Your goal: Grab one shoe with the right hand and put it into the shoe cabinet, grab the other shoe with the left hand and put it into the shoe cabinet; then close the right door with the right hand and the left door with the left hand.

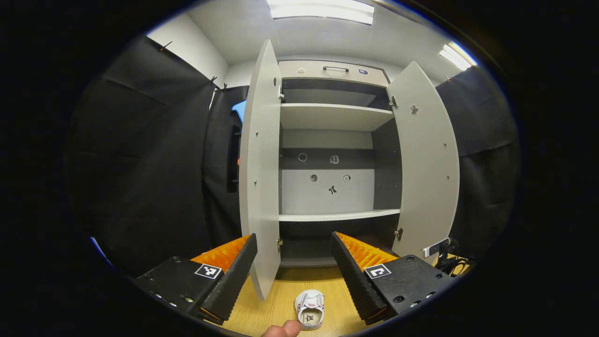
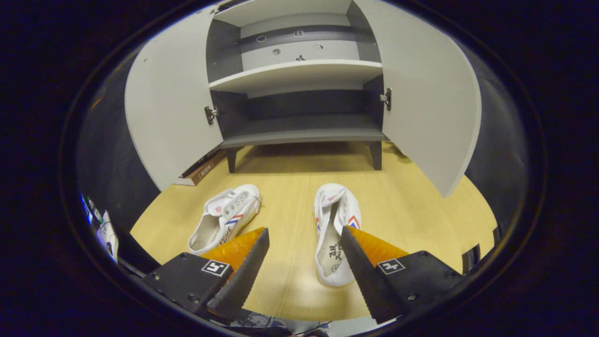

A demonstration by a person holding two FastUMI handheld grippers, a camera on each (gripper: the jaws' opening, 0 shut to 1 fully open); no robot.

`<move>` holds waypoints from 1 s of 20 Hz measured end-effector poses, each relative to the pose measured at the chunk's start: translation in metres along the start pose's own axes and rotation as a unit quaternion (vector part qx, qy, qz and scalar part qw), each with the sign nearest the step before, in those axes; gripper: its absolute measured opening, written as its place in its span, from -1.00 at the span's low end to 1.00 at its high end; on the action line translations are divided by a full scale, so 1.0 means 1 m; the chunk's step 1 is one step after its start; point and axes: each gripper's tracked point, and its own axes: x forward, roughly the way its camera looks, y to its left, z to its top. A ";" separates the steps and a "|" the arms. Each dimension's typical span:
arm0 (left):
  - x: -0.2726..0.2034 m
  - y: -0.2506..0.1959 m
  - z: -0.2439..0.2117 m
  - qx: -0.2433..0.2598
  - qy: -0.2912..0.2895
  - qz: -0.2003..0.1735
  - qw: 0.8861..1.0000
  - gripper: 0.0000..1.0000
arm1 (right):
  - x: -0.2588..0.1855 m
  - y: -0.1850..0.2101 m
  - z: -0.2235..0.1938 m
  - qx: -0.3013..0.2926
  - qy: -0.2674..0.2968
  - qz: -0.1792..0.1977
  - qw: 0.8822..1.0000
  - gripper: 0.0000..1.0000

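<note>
Both shoes are lying on the wooden floor (image 2: 412, 196) before the shoe cabinet (image 2: 299, 126): the right shoe (image 2: 334, 224) pointing toward it, the left shoe (image 2: 224, 217) angled beside it. Both doors are standing wide, leaving the bottom shelf free. The right hand-held gripper (image 2: 304, 248) is hovering spread wide over the shoes; the left hand-held gripper (image 1: 294, 255) is gaping too, facing the shelves.

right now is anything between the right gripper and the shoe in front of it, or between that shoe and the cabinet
Nothing visible. The right gripper is open just above the nearer shoe, bare floor runs to the cabinet, and both doors stand open.
</note>
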 end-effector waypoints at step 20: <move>0.016 0.019 -0.022 -0.003 0.021 0.010 1.000 0.89 | 0.099 -0.019 -0.014 -0.004 0.066 -0.035 0.997 -0.02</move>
